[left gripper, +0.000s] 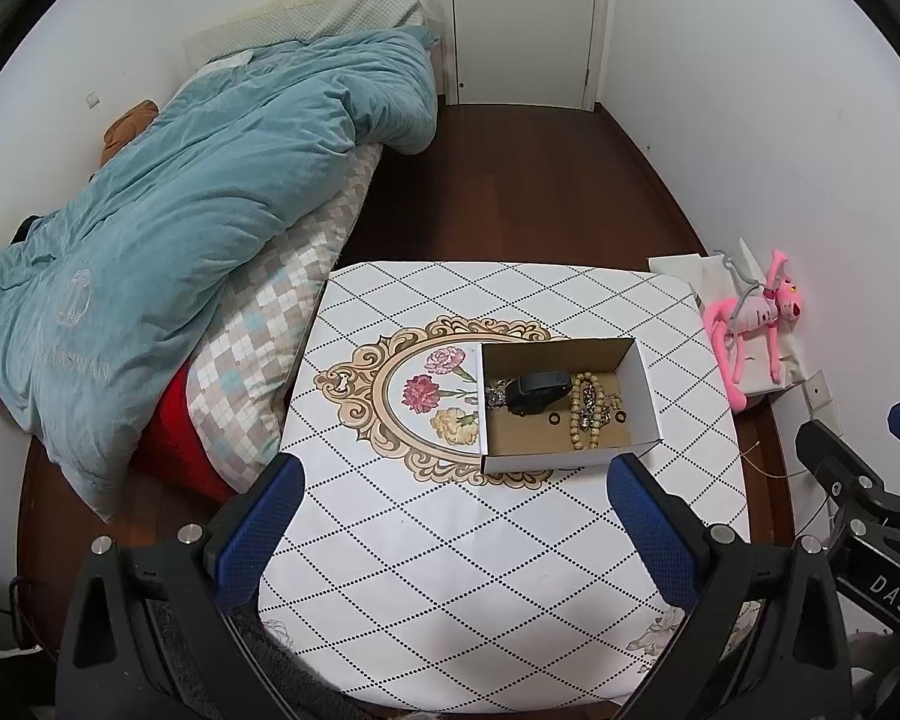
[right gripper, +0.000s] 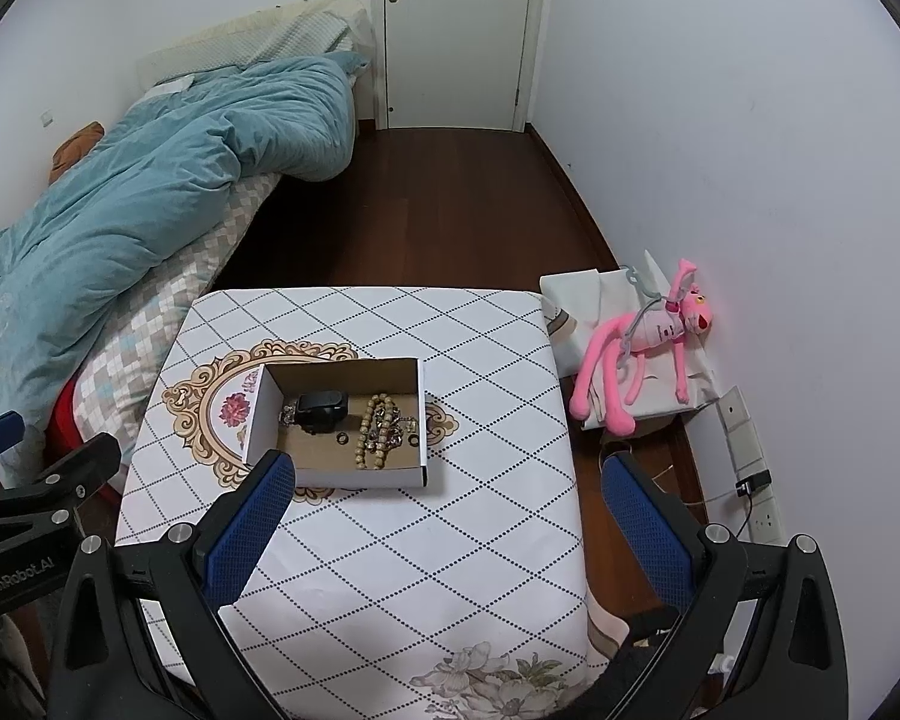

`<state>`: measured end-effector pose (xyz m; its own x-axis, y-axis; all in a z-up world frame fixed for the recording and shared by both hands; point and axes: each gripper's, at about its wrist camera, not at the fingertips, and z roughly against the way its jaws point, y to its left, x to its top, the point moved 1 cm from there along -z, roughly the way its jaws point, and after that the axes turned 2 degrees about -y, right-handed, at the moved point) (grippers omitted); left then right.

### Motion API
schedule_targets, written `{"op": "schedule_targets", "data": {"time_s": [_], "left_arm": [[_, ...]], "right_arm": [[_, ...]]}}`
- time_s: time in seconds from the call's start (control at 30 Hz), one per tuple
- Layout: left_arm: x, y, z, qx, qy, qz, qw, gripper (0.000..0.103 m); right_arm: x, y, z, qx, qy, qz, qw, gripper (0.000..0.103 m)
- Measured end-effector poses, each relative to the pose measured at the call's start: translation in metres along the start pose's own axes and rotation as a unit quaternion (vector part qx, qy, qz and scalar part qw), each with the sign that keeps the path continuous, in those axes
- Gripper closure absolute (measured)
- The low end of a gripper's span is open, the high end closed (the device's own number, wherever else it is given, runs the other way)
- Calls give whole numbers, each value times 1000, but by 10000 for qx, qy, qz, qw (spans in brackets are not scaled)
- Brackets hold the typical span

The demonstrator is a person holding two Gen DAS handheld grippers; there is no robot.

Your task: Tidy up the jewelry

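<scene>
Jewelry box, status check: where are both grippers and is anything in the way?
Left gripper open, empty, short of the box. Right gripper open, empty, above the table. Bead bracelet, black watch inside box. Nothing in the way.

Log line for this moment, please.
left tool: open, empty | right tool: open, empty | cardboard box: on table, holding bead bracelet and black watch

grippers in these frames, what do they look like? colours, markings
Both alike: left gripper and right gripper have black frames, silver bolts and blue textured fingers. White lettering on the bodies: "DAS" on the right one, "GenRobot.AI" on the left. No sleeves visible.
</scene>
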<state>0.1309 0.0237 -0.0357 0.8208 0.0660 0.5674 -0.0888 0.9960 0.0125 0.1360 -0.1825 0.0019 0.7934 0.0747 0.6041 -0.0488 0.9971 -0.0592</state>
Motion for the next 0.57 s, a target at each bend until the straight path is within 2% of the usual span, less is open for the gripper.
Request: {"op": "schedule_targets", "data": {"time_s": [0.57], "left_arm": [[-1, -1, -1, -10, -8, 8, 10000, 0]], "right_arm": [[-1, -4, 0, -17, -2, 2, 10000, 0]]}}
